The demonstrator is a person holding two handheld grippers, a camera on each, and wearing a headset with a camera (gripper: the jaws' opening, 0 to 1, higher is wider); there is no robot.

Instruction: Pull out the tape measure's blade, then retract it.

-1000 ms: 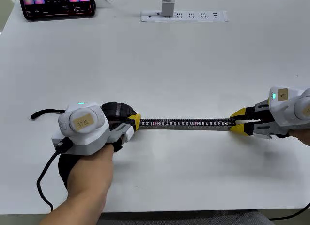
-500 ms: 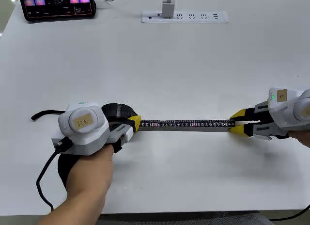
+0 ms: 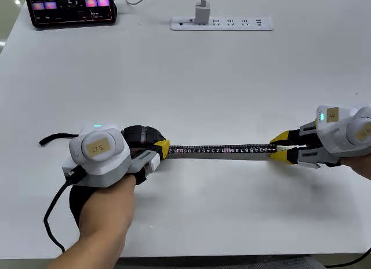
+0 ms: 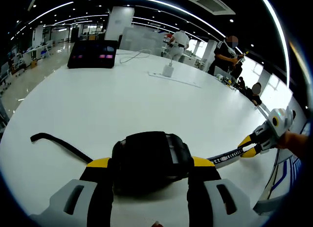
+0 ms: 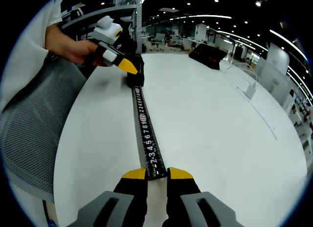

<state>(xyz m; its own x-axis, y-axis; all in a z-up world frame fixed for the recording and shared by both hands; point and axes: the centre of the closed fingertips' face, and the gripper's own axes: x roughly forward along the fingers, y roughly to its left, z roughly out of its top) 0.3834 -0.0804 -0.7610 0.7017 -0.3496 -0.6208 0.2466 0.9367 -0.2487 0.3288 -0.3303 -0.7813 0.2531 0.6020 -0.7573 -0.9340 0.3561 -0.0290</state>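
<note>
Black tape measure case point(image 3: 141, 138) sits on the white table point(image 3: 232, 77), about 8 o'clock in the head view, clamped between the left gripper point(image 4: 151, 164) jaws. Its blade point(image 3: 220, 148) is out, long axis 9-to-3 o'clock, tip pointing to 3, pinched in the narrow-set right gripper point(image 3: 280, 147). My read: pull-out looks about done. Next move calls for feeding the tip back toward 9, in line, with the case held firm.
</note>
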